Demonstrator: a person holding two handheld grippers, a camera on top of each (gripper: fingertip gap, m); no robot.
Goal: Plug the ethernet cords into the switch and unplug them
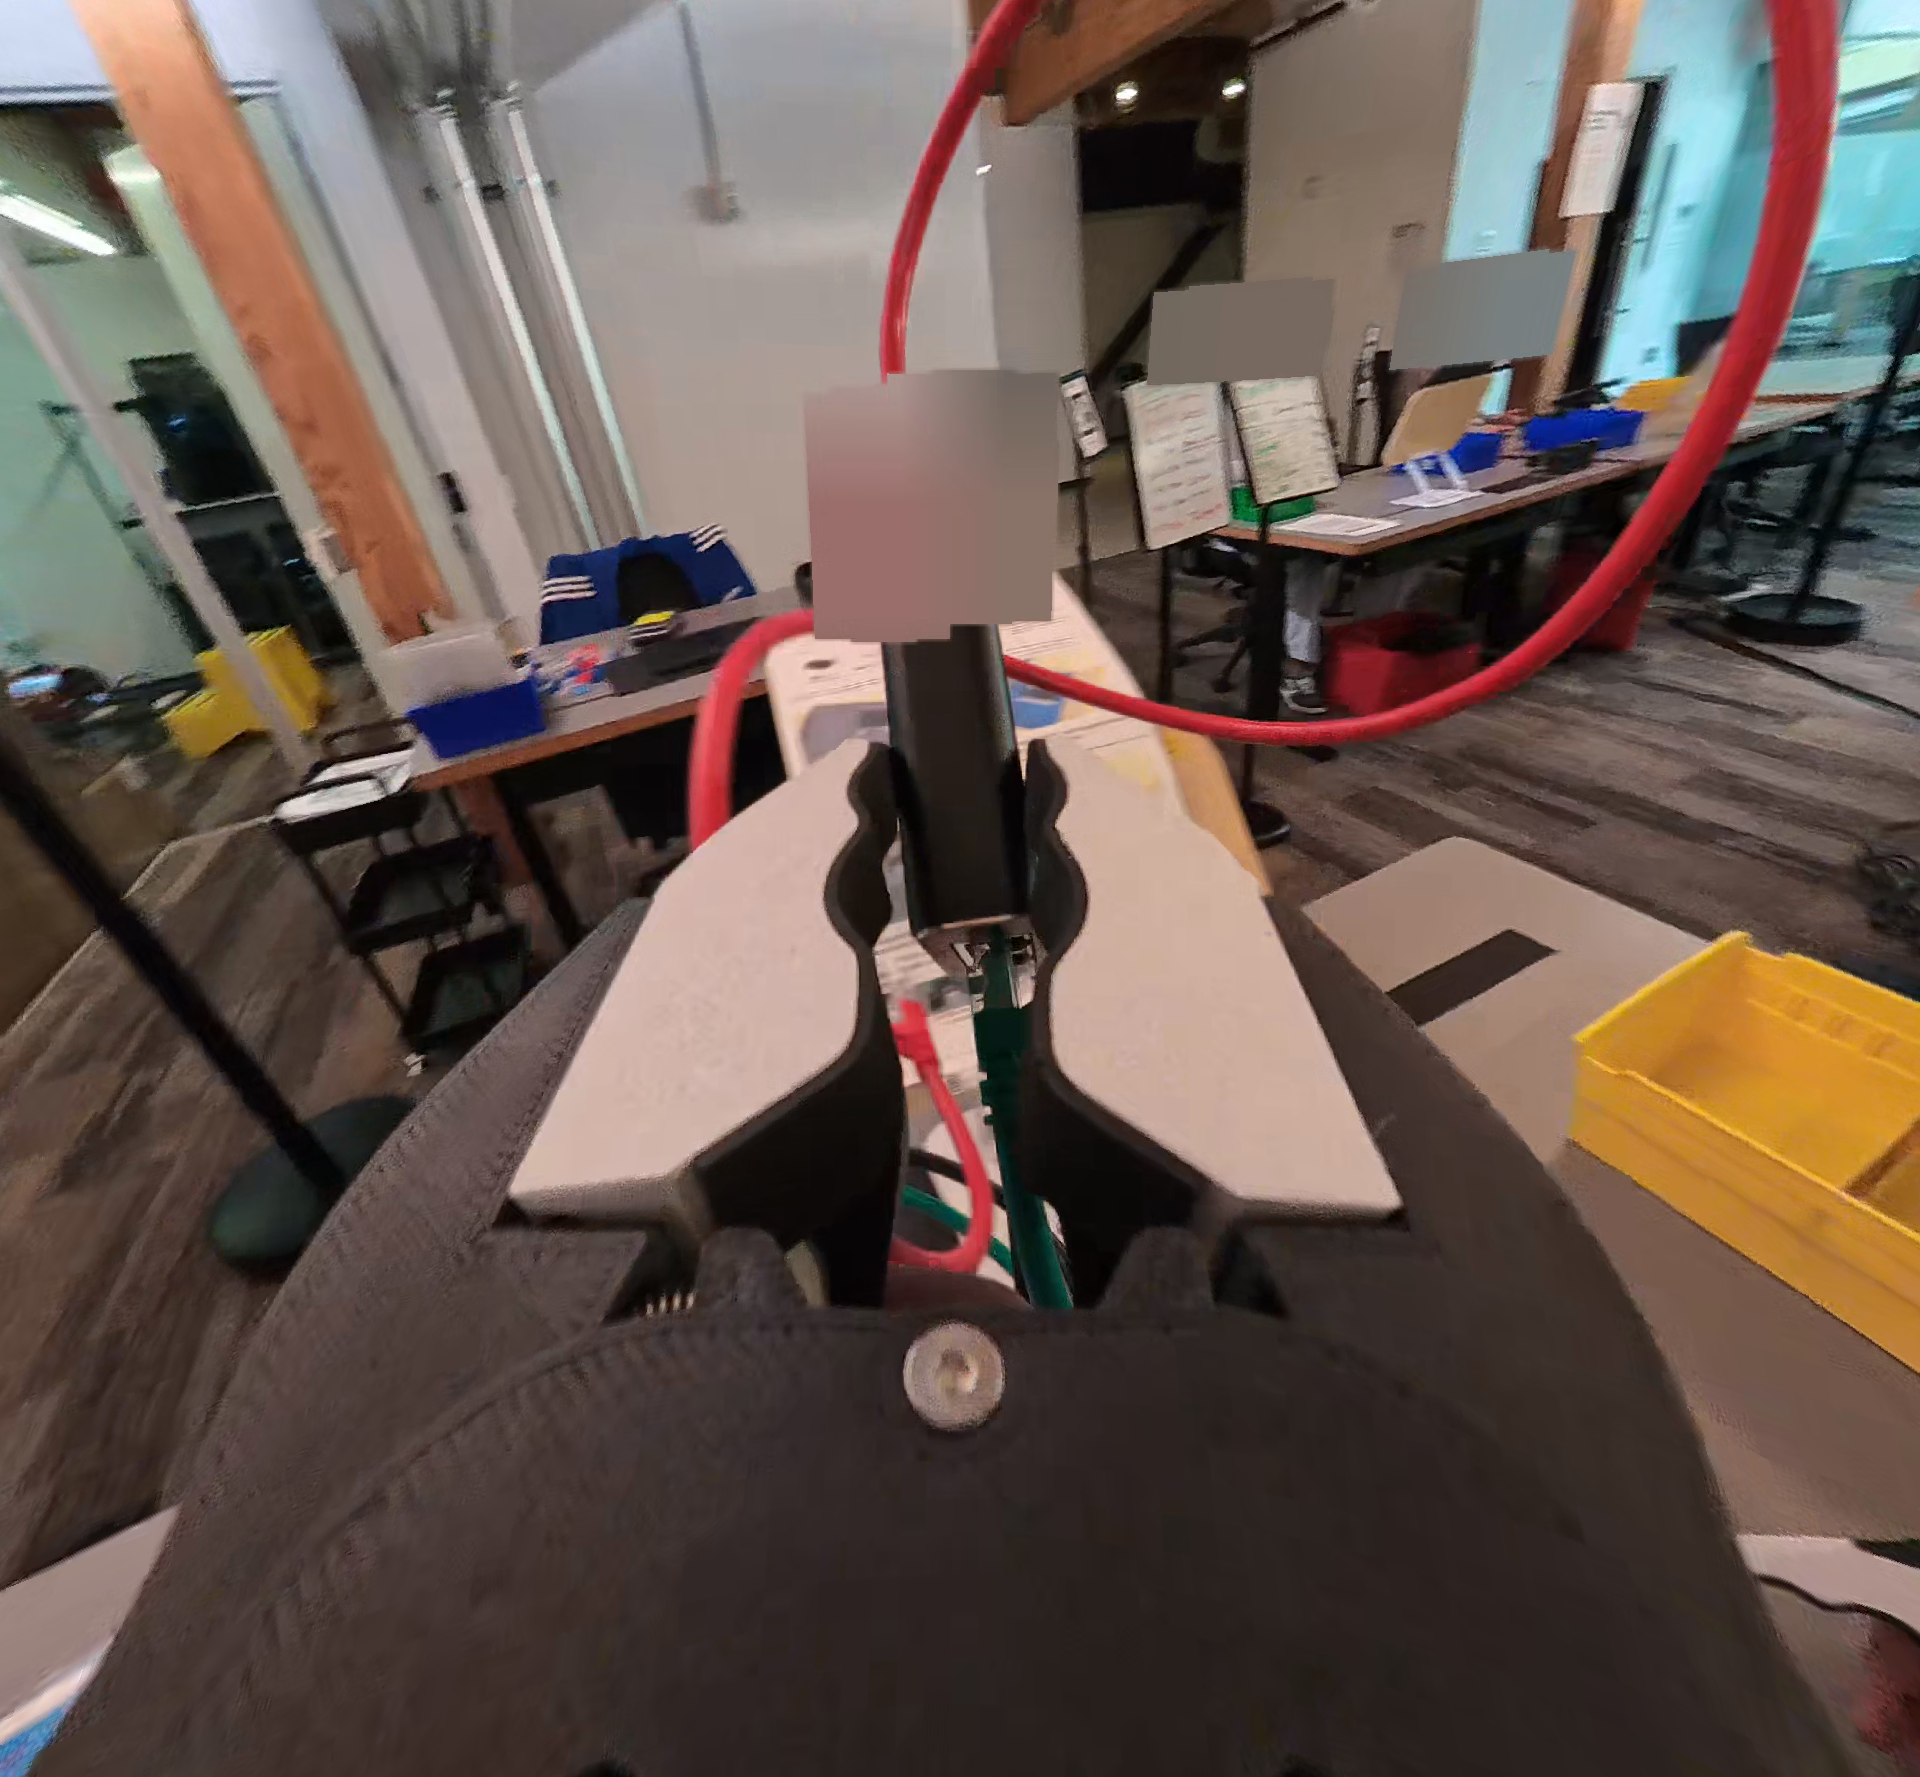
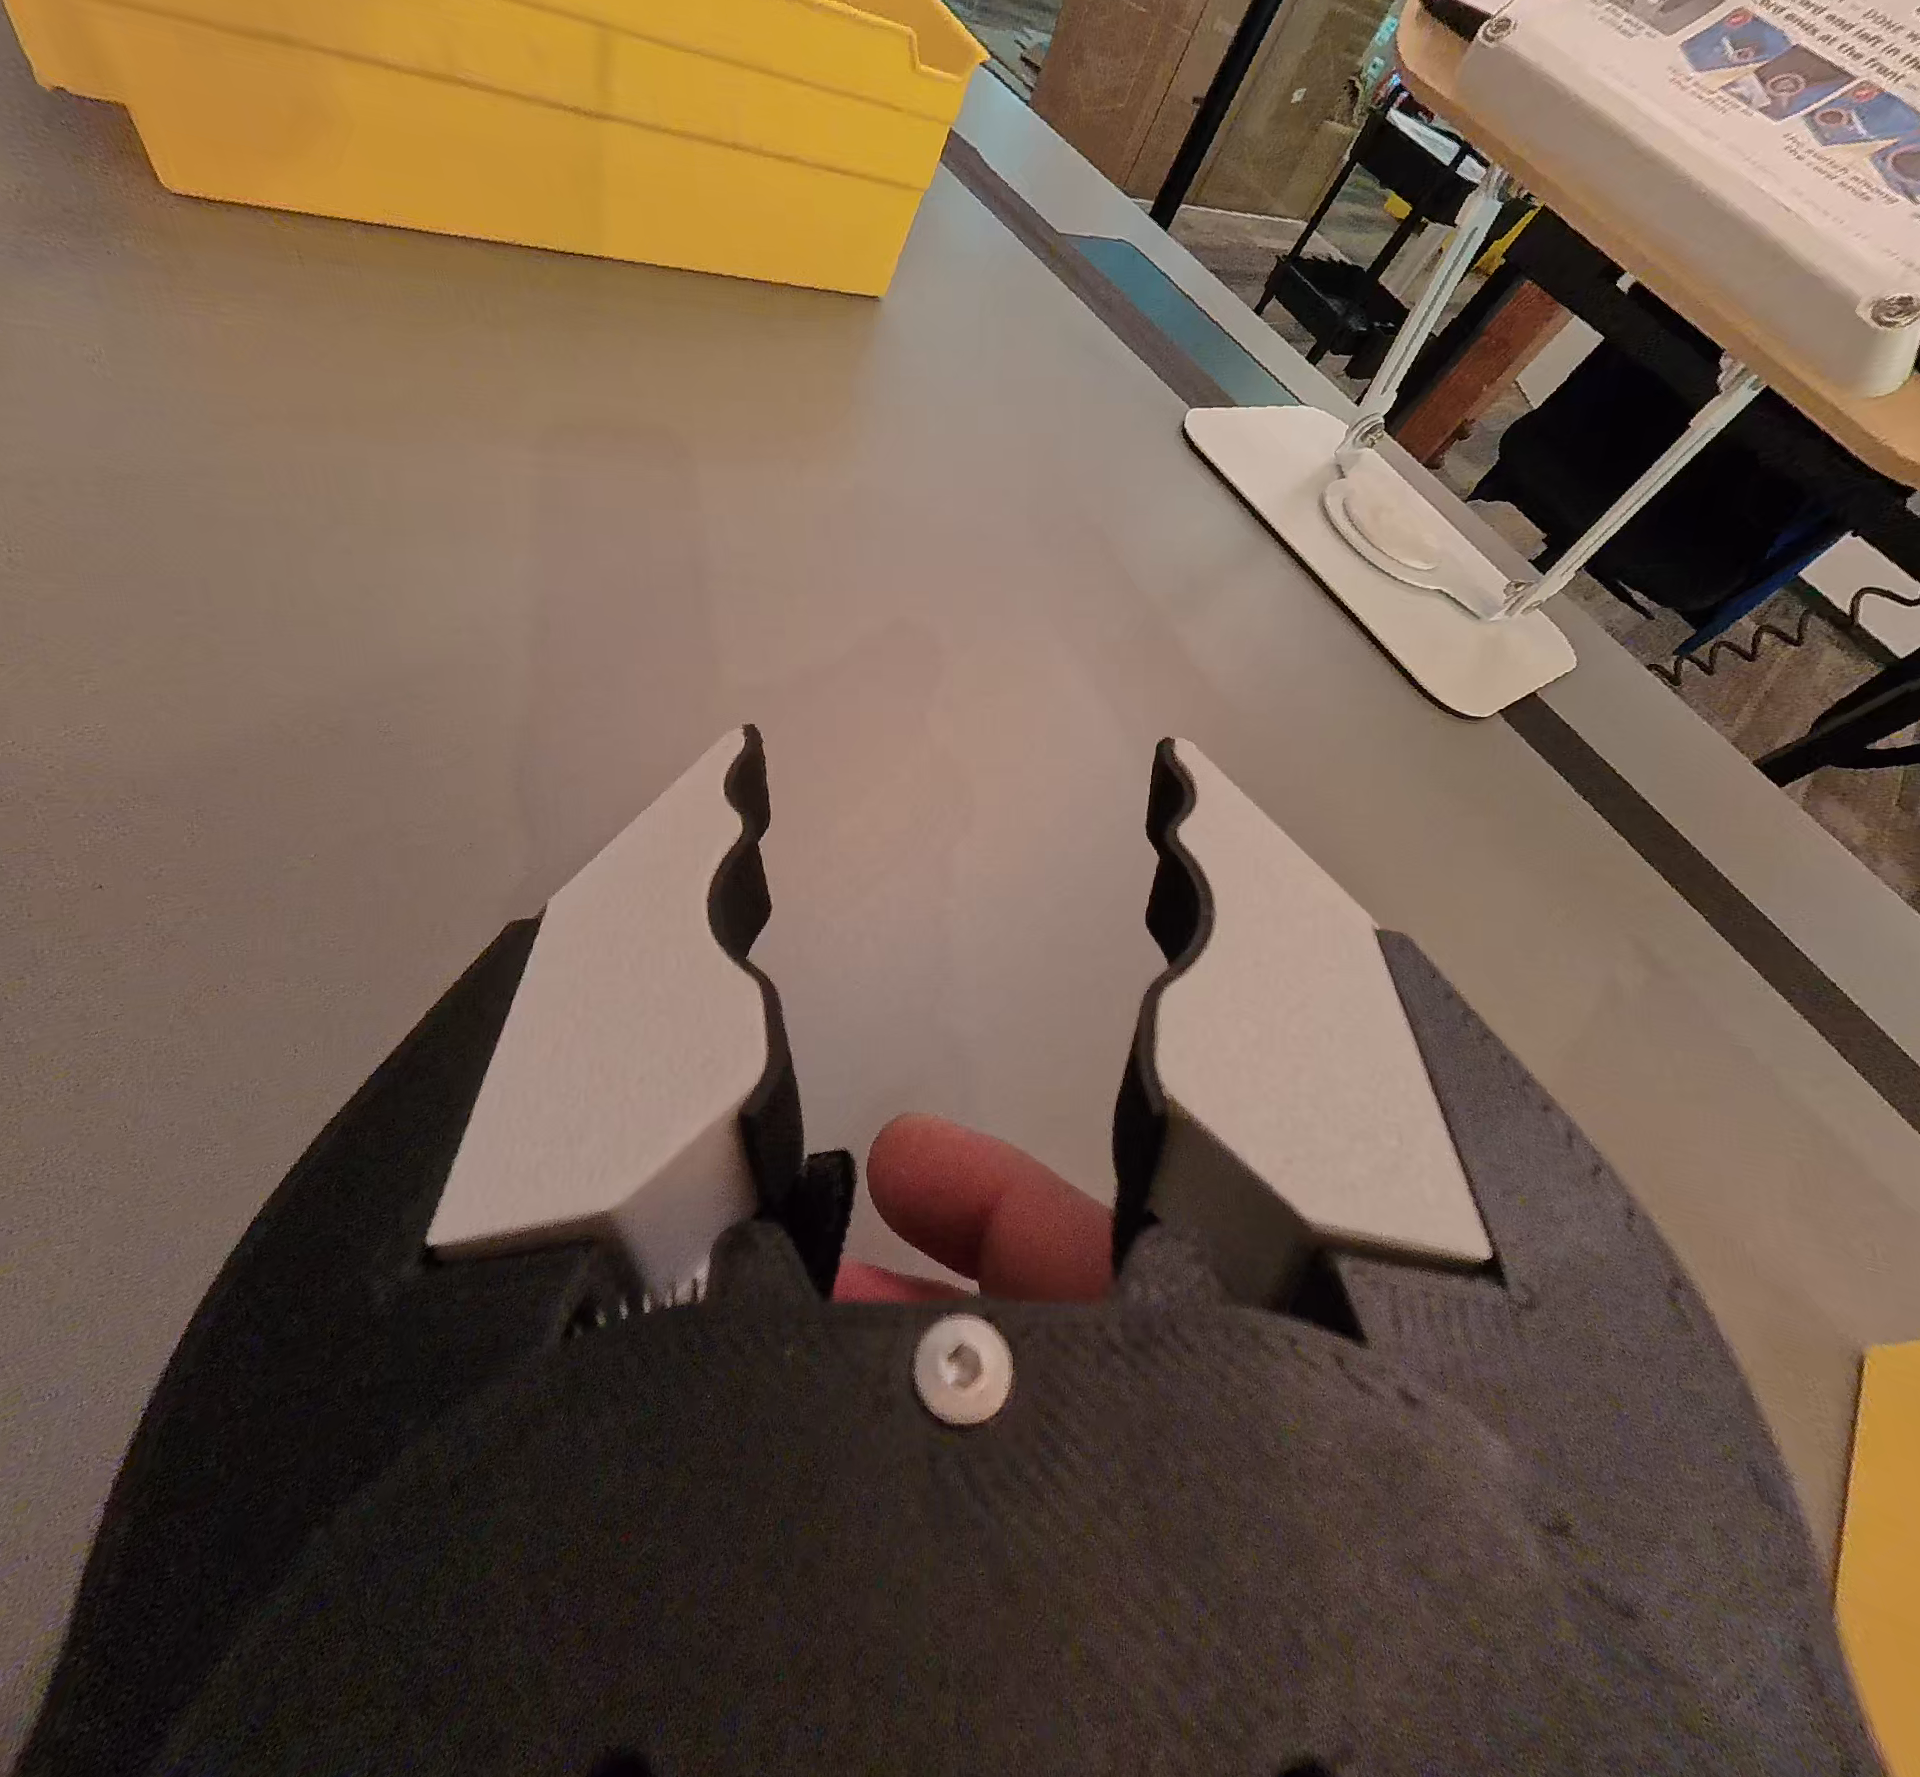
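While the left gripper (image 1: 956,854) lifts the black switch (image 1: 951,782) off the table (image 2: 416,532), the right gripper (image 2: 961,854) waits empty.
Left jaws pinch the switch's sides; right jaws spread. Green cord (image 1: 1006,1052) is plugged in, red cord (image 1: 1766,397) loops overhead, its plug (image 1: 914,1026) free: steady the switch, then seat it squarely.

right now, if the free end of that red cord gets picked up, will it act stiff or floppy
Probably springy rather than limp: the red cord holds a wide loop in the air. It looks thin, so likely light and easy to bend. Its loose plug hangs free below the switch held in the left gripper, so it may swing.
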